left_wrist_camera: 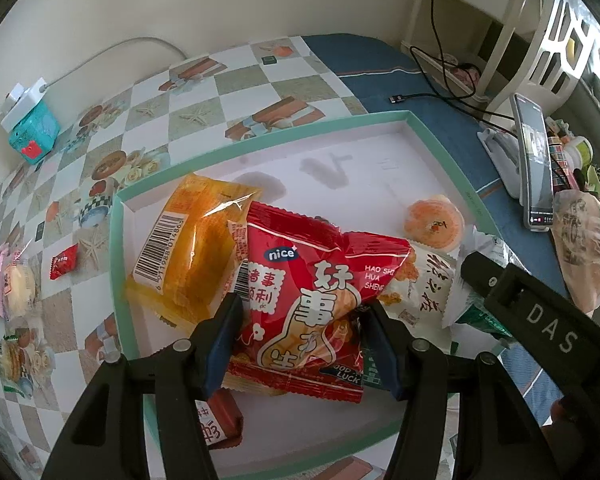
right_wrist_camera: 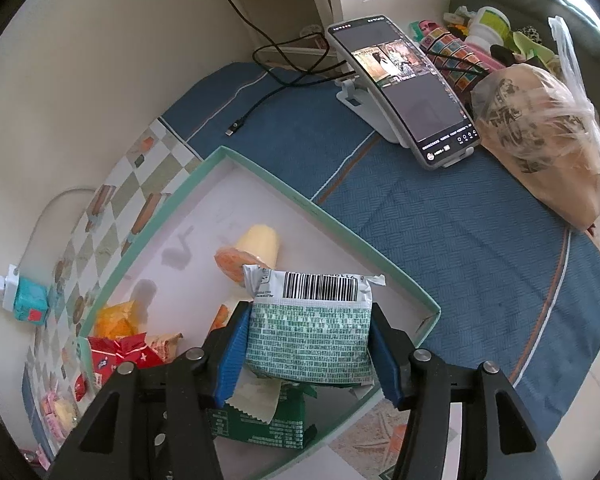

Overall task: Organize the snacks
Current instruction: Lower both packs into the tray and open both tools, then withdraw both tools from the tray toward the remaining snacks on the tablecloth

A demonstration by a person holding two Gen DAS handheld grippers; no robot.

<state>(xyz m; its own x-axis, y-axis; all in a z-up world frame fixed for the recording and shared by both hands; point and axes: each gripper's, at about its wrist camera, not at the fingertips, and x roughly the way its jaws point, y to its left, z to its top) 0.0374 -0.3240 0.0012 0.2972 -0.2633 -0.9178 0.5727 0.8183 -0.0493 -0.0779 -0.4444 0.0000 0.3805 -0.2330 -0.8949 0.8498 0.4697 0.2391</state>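
A shallow tray with a mint-green rim (left_wrist_camera: pixel 260 148) (right_wrist_camera: pixel 300 204) holds several snacks. My left gripper (left_wrist_camera: pixel 300 344) is shut on a red peanut packet (left_wrist_camera: pixel 308 288), which rests partly over an orange packet (left_wrist_camera: pixel 196 256). Beside them lie a white packet (left_wrist_camera: pixel 420 292) and a round orange pastry (left_wrist_camera: pixel 434 220). My right gripper (right_wrist_camera: pixel 308 356) is shut on a green-and-white packet (right_wrist_camera: pixel 308 340), barcode side up, above the tray's near corner. A dark green packet (right_wrist_camera: pixel 260 424) lies under it. One of the right gripper's black fingers (left_wrist_camera: pixel 500 284) shows in the left wrist view.
A phone on a stand (right_wrist_camera: pixel 404 88) and a plastic bag of bread (right_wrist_camera: pixel 540 140) sit on the blue cloth beyond the tray. Loose snacks (left_wrist_camera: pixel 12 284) and a small red sweet (left_wrist_camera: pixel 64 266) lie on the chequered cloth at left. A teal charger box (left_wrist_camera: pixel 32 128) stands by the wall.
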